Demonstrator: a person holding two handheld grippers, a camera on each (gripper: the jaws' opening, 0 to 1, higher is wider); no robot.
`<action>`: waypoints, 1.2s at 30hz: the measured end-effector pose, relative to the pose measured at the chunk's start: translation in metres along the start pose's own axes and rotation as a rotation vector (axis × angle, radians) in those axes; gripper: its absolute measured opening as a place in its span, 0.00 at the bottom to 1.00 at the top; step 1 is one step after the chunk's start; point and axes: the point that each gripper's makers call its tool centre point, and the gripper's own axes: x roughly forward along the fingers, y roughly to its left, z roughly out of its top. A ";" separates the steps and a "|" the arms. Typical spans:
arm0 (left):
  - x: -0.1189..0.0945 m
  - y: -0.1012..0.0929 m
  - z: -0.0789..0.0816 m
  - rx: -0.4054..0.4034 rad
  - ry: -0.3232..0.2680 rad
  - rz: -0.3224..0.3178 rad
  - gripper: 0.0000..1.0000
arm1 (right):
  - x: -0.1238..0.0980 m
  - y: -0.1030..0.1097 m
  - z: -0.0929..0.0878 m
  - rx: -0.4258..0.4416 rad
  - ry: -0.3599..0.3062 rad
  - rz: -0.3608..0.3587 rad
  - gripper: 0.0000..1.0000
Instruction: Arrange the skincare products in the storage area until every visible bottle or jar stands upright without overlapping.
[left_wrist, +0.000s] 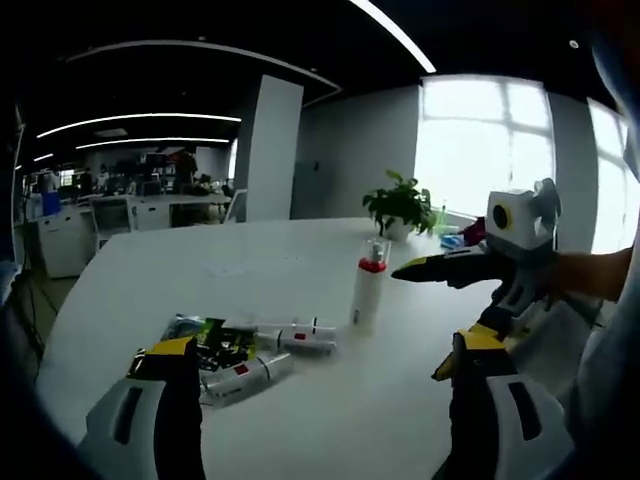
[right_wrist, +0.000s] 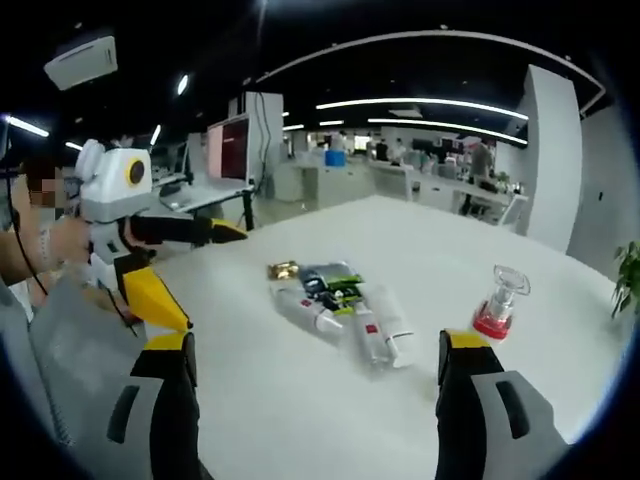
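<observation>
Several overlapping tubes (left_wrist: 262, 352), labels unreadable

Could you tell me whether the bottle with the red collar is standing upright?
Upright: the red-collared bottle stands on its base on the white table, clear cap on top, apart from the tubes lying flat.

Lighting: bright blown-out window (left_wrist: 495, 140), curved white ceiling light strips (right_wrist: 440, 104). Soft focus; strong fisheye bending at edges.

Smooth white table top (left_wrist: 300, 270), faint sheen from window light. Glossy white plastic on upright bottle (left_wrist: 368, 292) with clear cap and red collar; lying tubes (right_wrist: 375, 335) same shiny white plastic. Crinkly glossy foil-like packet (left_wrist: 215, 345), green and dark; matt-looking yellow-tipped gripper plastic (left_wrist: 325, 385).
</observation>
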 end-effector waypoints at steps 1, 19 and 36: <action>-0.001 0.001 0.000 -0.002 -0.001 0.002 0.99 | 0.002 0.000 -0.001 0.001 0.009 0.001 1.00; -0.016 0.021 0.003 -0.058 -0.051 0.052 0.99 | 0.043 -0.007 0.013 -0.052 0.040 0.012 1.00; -0.032 0.054 -0.001 -0.112 -0.093 0.119 0.99 | 0.091 -0.052 0.016 -0.181 0.125 -0.087 0.83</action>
